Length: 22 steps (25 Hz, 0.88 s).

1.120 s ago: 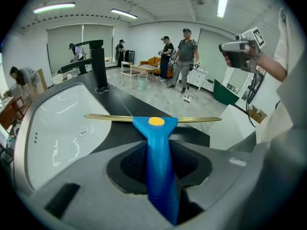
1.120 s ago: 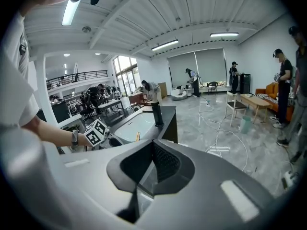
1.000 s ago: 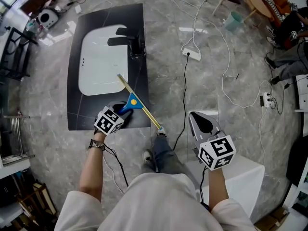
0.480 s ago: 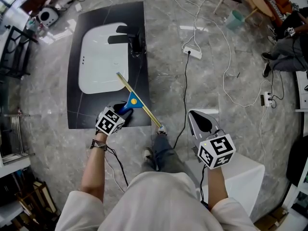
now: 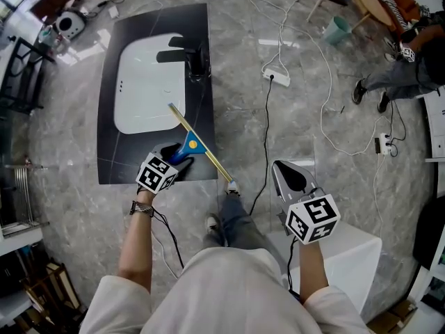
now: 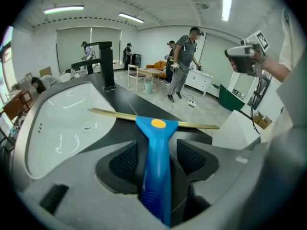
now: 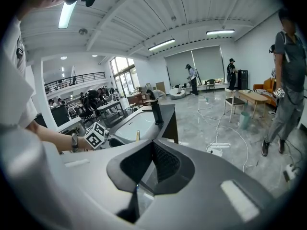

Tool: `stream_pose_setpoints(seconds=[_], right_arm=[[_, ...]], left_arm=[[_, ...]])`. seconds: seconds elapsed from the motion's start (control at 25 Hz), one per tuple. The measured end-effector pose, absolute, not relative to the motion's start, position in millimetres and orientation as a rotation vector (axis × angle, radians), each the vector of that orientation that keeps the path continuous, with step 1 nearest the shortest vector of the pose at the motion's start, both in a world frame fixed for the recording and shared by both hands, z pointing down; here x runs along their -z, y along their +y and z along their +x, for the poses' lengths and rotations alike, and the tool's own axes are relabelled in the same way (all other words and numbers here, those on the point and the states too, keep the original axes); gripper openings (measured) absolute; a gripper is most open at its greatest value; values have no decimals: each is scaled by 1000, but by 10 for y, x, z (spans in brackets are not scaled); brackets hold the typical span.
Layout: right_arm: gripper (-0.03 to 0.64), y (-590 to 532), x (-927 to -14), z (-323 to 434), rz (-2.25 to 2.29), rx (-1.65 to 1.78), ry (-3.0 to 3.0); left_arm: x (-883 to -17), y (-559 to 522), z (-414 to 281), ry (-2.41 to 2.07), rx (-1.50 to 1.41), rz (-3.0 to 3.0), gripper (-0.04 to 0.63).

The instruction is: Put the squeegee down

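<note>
The squeegee [image 5: 193, 145] has a blue handle and a long brass blade. It lies on the near right corner of the black sink counter [image 5: 201, 40], and the blade's right end juts past the counter's edge. My left gripper [image 5: 177, 157] stands around the handle. Its jaws have just been opening, and in the left gripper view the squeegee [image 6: 156, 128] lies between the pads [image 6: 125, 161] with a gap on each side. My right gripper [image 5: 277, 165] hangs to the right over the floor, jaws together and empty, and in its own view the right gripper [image 7: 152, 153] points toward the sink.
A white basin [image 5: 142, 89] and a black tap [image 5: 188, 56] fill the counter beyond the squeegee. A power strip [image 5: 277, 77] and cables lie on the marble floor. A white box [image 5: 348, 256] stands below my right hand. A person [image 5: 407, 75] walks at the far right.
The left gripper's jaws have spread away from the blue handle, and the squeegee stays where it was on the counter. At the far right a person has walked leftward.
</note>
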State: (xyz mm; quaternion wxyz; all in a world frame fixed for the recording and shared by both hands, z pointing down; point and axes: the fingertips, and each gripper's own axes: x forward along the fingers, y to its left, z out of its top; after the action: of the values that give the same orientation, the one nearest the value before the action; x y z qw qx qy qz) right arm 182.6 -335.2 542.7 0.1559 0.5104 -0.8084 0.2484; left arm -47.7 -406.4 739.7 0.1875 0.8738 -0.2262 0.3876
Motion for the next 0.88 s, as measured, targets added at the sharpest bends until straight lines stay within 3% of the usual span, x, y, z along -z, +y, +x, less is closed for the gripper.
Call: stream_pose_setpoints(seconds=[0.56, 0.88], right_arm=[[6, -3212, -5169, 1636, 1457, -639, -2374], [7, -3099, -4844, 1368, 1440, -527, -2427]], left_arm=[[-6635, -3906, -745, -859, -895, 2549, 268], [-6043, -3662, -921, -990, -811, 2622, 214]])
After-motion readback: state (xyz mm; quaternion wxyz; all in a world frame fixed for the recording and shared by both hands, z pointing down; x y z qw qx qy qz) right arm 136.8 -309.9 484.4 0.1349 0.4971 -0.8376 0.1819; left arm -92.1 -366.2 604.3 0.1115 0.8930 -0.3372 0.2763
